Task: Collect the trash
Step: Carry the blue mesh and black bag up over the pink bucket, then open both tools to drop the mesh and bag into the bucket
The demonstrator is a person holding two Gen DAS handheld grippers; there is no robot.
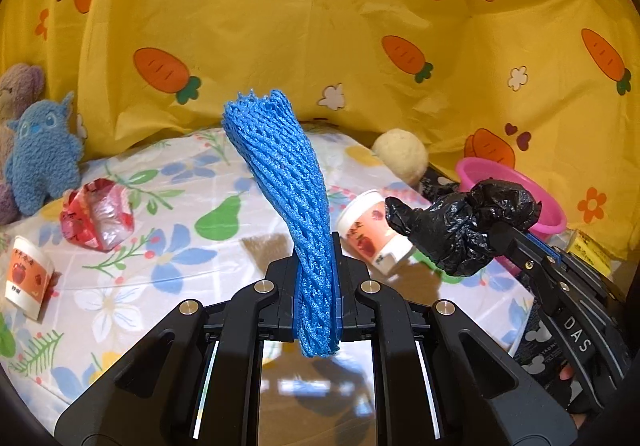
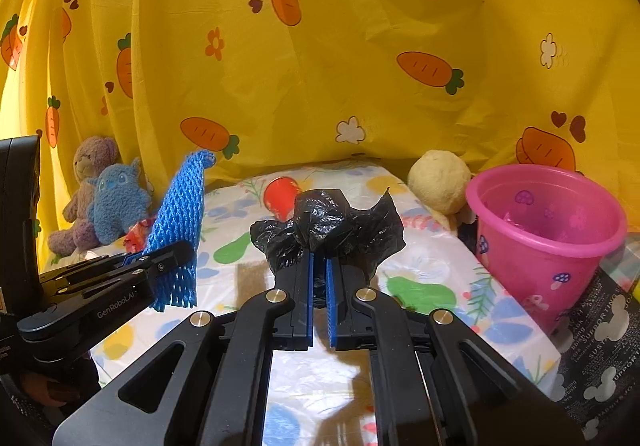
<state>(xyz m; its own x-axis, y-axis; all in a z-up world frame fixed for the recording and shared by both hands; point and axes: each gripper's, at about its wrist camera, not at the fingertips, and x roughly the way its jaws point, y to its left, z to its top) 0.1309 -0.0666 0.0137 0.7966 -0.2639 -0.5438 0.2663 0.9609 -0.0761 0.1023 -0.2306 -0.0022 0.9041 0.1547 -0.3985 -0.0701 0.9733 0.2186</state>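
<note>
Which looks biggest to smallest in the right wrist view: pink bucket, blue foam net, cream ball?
1. pink bucket
2. blue foam net
3. cream ball
The net sits nearer the camera, held in the left gripper, so its true size is unsure.

Both my pictures are bright and warm. The yellow curtain (image 2: 360, 66) glows most at the far left of my right view, like light comes through it there. Dark shadows fall on the table cover (image 2: 432, 274) under my jaws. The shiny black bag (image 2: 332, 226) has little white sparkles. Nothing looks smeared. The edges bend round, and the corners go black.
</note>
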